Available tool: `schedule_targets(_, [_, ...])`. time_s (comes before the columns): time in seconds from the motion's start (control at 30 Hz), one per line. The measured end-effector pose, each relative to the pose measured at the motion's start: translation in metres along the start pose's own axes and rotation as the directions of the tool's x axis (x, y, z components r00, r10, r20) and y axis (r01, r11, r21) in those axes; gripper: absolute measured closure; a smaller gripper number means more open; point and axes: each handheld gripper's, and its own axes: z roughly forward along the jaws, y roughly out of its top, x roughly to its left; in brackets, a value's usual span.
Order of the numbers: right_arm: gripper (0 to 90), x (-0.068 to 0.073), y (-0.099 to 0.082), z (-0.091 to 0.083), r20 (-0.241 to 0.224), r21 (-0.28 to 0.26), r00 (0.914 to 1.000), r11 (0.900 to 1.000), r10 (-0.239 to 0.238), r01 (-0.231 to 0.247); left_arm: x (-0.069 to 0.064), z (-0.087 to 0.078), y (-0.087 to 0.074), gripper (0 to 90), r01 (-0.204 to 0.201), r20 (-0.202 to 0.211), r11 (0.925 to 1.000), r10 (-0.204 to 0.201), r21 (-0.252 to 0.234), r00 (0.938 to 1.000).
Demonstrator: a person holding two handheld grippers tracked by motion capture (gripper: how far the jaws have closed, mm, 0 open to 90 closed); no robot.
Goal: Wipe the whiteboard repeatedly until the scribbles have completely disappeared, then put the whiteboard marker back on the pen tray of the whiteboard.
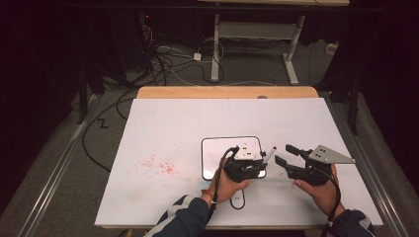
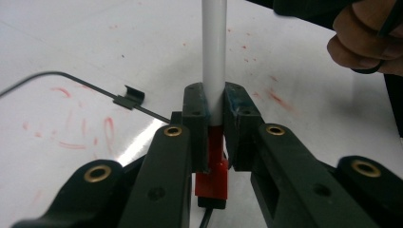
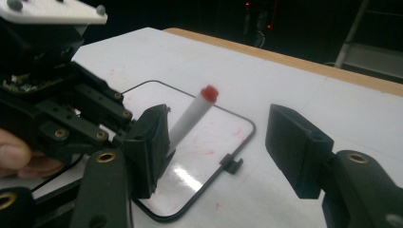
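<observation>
A white marker with a red end is clamped in my left gripper, which hovers over the right edge of a small black-framed whiteboard. In the left gripper view the jaws press on the white barrel, with a red part behind them. My right gripper is open just right of the marker's tip. In the right gripper view the marker rises beside the left fingertip, with nothing between the fingers.
Faint red marks lie on the little whiteboard, and red specks dot the big white tabletop to its left. A black cable loop lies near the front edge. A wooden strip borders the far side.
</observation>
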Motion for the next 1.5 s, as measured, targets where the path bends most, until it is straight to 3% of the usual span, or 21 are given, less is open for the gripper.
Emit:
schedule_targets(0.2, [42.5,0.006,0.003,0.003,-0.041,0.001,0.9992,1.0000,0.001,-0.001,0.007,-0.011,0.001,78.6,-0.010,-0.032,0.9995,0.009,-0.029,0.9994])
schedule_targets(0.37, [42.7,0.013,0.008,0.010,-0.090,-0.007,0.9959,1.0000,-0.001,0.000,0.012,-0.019,0.003,78.6,-0.015,-0.029,0.9985,0.014,-0.053,0.9995])
schedule_targets(0.83, [52.5,0.028,0.019,0.020,-0.149,-0.010,0.9888,0.9998,0.016,-0.017,0.001,-0.021,0.002,78.5,-0.082,-0.010,0.9955,0.082,-0.047,0.9966])
schedule_targets(1.07, [61.4,0.028,0.022,0.026,-0.115,0.005,0.9933,0.9999,0.012,-0.012,0.000,-0.019,-0.001,78.4,-0.108,-0.009,0.9937,0.107,-0.032,0.9942])
schedule_targets(1.13, [71.4,0.028,0.022,0.028,-0.111,0.005,0.9937,0.9999,0.015,-0.015,-0.002,-0.019,-0.001,78.4,-0.121,-0.023,0.9923,0.120,-0.028,0.9925])
schedule_targets(1.2, [75.3,0.027,0.023,0.029,-0.113,-0.003,0.9933,0.9997,0.024,-0.025,-0.003,-0.019,-0.001,78.4,-0.120,-0.020,0.9922,0.119,-0.034,0.9927])
schedule_targets(1.3, [80.8,0.029,0.025,0.034,-0.129,-0.002,0.9915,0.9998,0.020,-0.021,-0.001,-0.019,0.000,77.2,-0.127,-0.062,0.9911,0.125,-0.038,0.9902])
schedule_targets(1.33, [81.0,0.031,0.026,0.037,-0.122,0.002,0.9925,1.0000,0.000,0.001,-0.001,-0.021,0.000,72.9,-0.127,-0.082,0.9913,0.123,-0.035,0.9889])
schedule_targets(1.37, [81.0,0.031,0.027,0.039,-0.113,0.006,0.9933,0.9997,-0.021,0.022,0.001,-0.023,0.000,62.8,-0.125,-0.102,0.9919,0.123,-0.020,0.9872])
schedule_targets(1.43, [81.1,0.028,0.030,0.046,-0.102,0.020,0.9946,0.9996,-0.019,0.021,0.005,-0.032,0.000,46.2,-0.120,-0.131,0.9924,0.122,0.025,0.9838])
schedule_targets(1.5, [81.1,0.024,0.032,0.054,-0.098,0.039,0.9949,0.9989,-0.021,0.025,0.008,-0.050,-0.004,34.0,-0.137,-0.177,0.9894,0.143,0.048,0.9738])
